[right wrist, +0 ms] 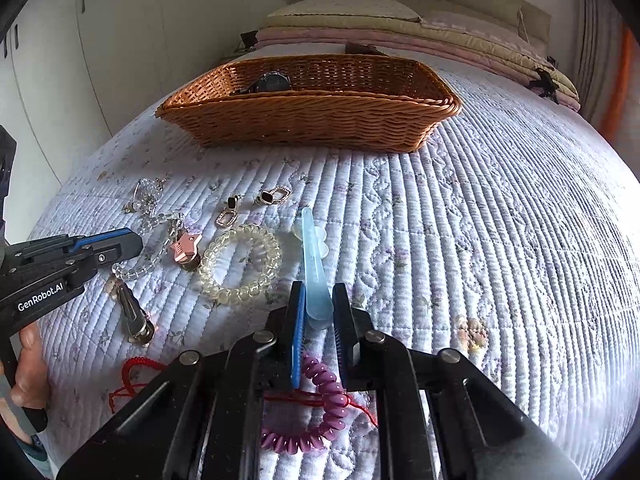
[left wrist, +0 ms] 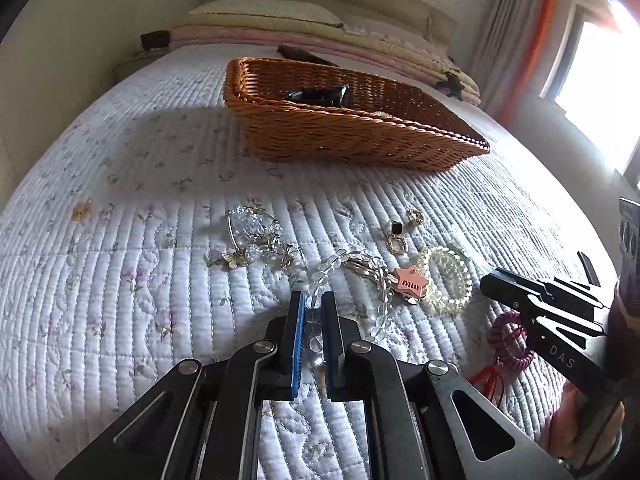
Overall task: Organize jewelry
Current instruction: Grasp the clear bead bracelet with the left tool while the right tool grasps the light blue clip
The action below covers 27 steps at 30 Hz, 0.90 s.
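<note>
**Both grippers clamped on a piece, basket waiting**

The clear bead bracelet (left wrist: 352, 276) lies on the quilt (left wrist: 120, 280), one end of its loop pinched btwn the pads of the left gripper (left wrist: 313, 300), which is closed on it. The pale blue hair clip (right wrist: 314, 264) is nipped at its near end by the right gripper (right wrist: 318, 300), jaws closed on it too, the rest of the clip pointing away toward the wicker basket (right wrist: 312, 120).

Looks like the pick-up step, two items at once. Next move, I'd guess: lift both and carry them fwd over the basket rim, w/ care as the bracelet is tangled by the pink star charm (left wrist: 414, 280) and may drag it along.

Left on the quilt: clear coil hair tie (right wrist: 240, 264), two black-and-gold earrings (right wrist: 252, 204), crystal bangle (left wrist: 252, 232), purple coil tie (right wrist: 316, 408) lying over a red cord (right wrist: 136, 372), a metal clip (right wrist: 136, 312).

Hard to read: the dark thing in the basket (right wrist: 272, 82), prob. a watch, mostly behind the rim. Purple tie partly under the right gripper. Window side of the left view is blown out.
</note>
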Tool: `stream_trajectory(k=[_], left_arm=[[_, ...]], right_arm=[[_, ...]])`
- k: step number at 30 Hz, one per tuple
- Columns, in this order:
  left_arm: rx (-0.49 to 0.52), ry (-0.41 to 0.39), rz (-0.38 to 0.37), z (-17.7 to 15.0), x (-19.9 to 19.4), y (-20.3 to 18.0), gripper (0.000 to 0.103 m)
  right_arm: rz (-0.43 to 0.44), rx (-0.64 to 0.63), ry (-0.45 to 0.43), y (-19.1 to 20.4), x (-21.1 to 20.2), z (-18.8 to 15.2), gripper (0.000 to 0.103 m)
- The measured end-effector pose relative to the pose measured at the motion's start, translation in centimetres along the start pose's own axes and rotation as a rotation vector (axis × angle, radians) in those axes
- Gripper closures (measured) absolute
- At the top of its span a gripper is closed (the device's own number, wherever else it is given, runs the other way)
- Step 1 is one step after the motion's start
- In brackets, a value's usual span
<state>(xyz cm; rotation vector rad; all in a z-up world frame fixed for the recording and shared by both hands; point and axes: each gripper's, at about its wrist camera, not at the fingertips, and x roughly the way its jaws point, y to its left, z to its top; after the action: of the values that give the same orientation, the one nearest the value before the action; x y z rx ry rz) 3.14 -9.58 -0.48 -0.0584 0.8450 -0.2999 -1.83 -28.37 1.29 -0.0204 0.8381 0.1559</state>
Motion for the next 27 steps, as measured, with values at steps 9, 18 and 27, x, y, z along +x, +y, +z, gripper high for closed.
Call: stream_trajectory(k=[9, 18, 27], left_arm=[[-0.021, -0.065, -0.064, 0.0, -1.6, 0.5, 0.095], [0.032, -0.170, -0.137, 0.1, -4.7, -0.6, 0.095], [0.047, -0.253, -0.172, 2.0, -8.0, -1.9, 0.095]], right_arm=[[0.027, 0.060, -0.059, -1.4, -1.6, -0.1, 0.088], [0.029, 0.073, -0.136, -1.5, -3.7, -0.1, 0.088], [0.047, 0.094, -0.199, -2.1, -5.4, 0.3, 0.088]])
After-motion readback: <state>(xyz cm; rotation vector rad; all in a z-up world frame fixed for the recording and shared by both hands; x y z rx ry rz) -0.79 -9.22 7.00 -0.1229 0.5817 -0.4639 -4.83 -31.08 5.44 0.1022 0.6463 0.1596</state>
